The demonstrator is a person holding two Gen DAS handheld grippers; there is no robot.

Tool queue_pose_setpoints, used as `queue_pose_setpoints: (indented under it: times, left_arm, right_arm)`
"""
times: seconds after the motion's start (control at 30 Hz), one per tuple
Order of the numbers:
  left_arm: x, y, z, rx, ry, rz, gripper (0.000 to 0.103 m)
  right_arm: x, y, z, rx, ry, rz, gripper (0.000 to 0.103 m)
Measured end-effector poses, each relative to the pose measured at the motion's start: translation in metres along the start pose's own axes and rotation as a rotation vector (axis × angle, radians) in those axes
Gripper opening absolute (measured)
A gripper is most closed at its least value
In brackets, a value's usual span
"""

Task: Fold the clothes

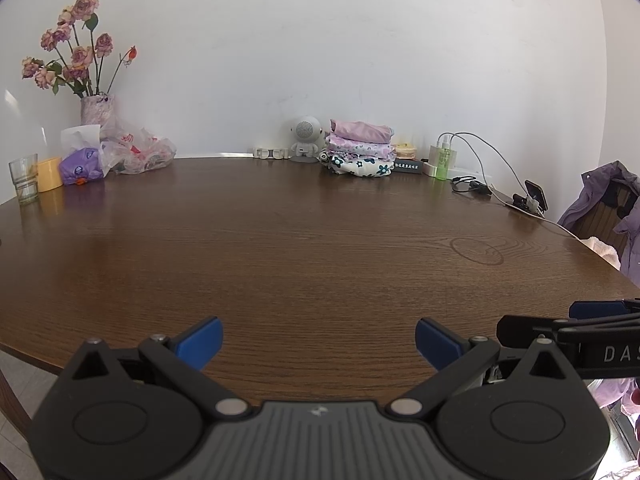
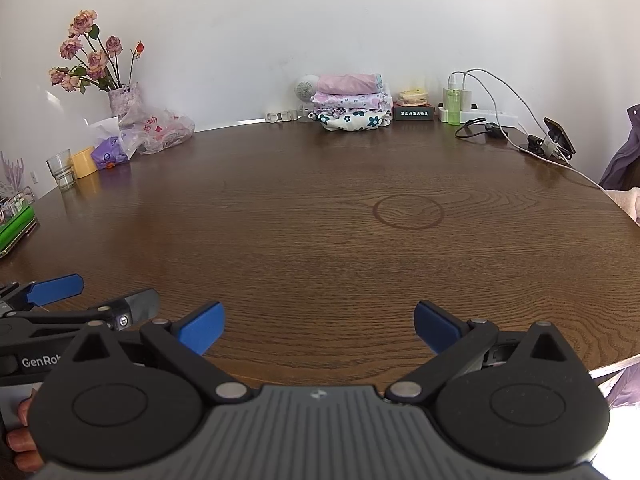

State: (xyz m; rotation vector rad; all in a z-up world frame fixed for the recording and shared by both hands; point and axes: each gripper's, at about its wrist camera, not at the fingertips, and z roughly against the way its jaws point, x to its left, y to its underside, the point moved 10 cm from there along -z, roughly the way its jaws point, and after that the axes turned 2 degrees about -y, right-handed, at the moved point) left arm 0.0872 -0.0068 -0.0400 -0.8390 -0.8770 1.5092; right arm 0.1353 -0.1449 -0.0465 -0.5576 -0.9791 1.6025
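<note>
At far edge of wood table [image 1: 280,240], against wall: stack of folded clothes [image 1: 360,152], 3 pcs, beside small speaker [image 1: 306,138]. My left gripper [image 1: 319,344] and right gripper [image 2: 319,326] both w/ jaws spread wide, holding nothing, over near edge, well apart from stack.

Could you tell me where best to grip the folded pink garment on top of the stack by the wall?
Grip the folded pink garment at its rounded front fold, coming level from the table's near side; the wall blocks the back, and it lies flat on the stack of folded floral clothes.
</note>
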Motion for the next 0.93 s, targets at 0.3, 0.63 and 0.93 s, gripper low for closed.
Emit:
queue_pose_setpoints:
  times: [0.3, 0.63, 0.93]
  left_arm:
    - [0.0011, 0.0005, -0.001, 0.0, 0.0, 0.0, 0.103]
    - [0.0021, 0.0017, -0.0024, 0.006, -0.001, 0.002, 0.103]
    - [0.0028, 0.0015, 0.0, -0.01, -0.009, 0.0, 0.103]
  right_arm:
    - [0.0007, 0.0007, -0.0004, 0.001, 0.0, -0.002, 0.103]
    - [0.0007, 0.002, -0.0012, 0.006, -0.001, -0.003, 0.103]
    - [0.0016, 0.0037, -0.001, 0.008, -0.002, -0.003, 0.103]
